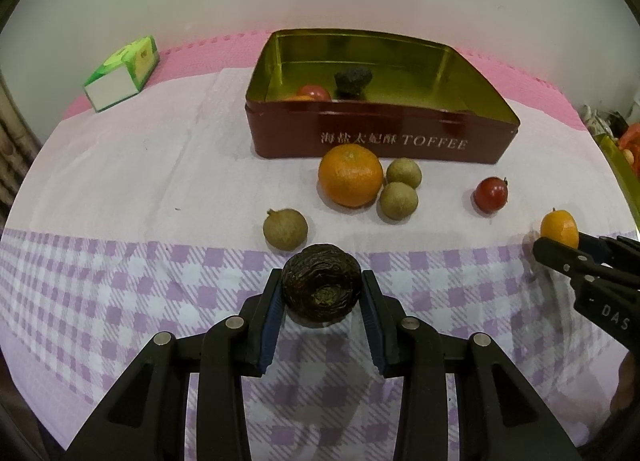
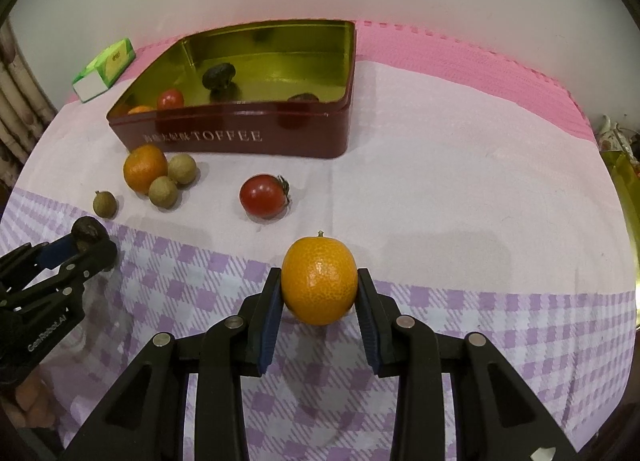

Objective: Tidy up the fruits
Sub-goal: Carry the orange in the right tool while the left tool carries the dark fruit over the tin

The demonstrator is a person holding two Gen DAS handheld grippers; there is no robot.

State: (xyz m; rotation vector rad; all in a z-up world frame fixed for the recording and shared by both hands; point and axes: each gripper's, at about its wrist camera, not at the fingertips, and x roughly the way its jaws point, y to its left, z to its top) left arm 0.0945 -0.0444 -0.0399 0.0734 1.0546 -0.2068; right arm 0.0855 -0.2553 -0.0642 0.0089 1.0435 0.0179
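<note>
My left gripper [image 1: 322,285] is shut on a dark wrinkled fruit [image 1: 320,281], held just above the checked cloth. My right gripper [image 2: 319,281] is shut on a small orange kumquat [image 2: 319,279]; the same kumquat [image 1: 559,228] shows at the right edge of the left wrist view. The open red toffee tin [image 1: 380,137] stands at the back and holds a dark fruit [image 1: 353,79], a red tomato [image 1: 314,93] and something orange. In front of the tin lie a mandarin [image 1: 350,175], three brown longans [image 1: 404,173] [image 1: 399,200] [image 1: 285,229] and a cherry tomato [image 1: 491,194].
A green and white carton [image 1: 122,73] lies at the back left on the pink mat [image 1: 208,57]. A gold tin edge [image 1: 624,177] with red items sits at the far right. A hand [image 2: 28,409] shows at lower left in the right wrist view.
</note>
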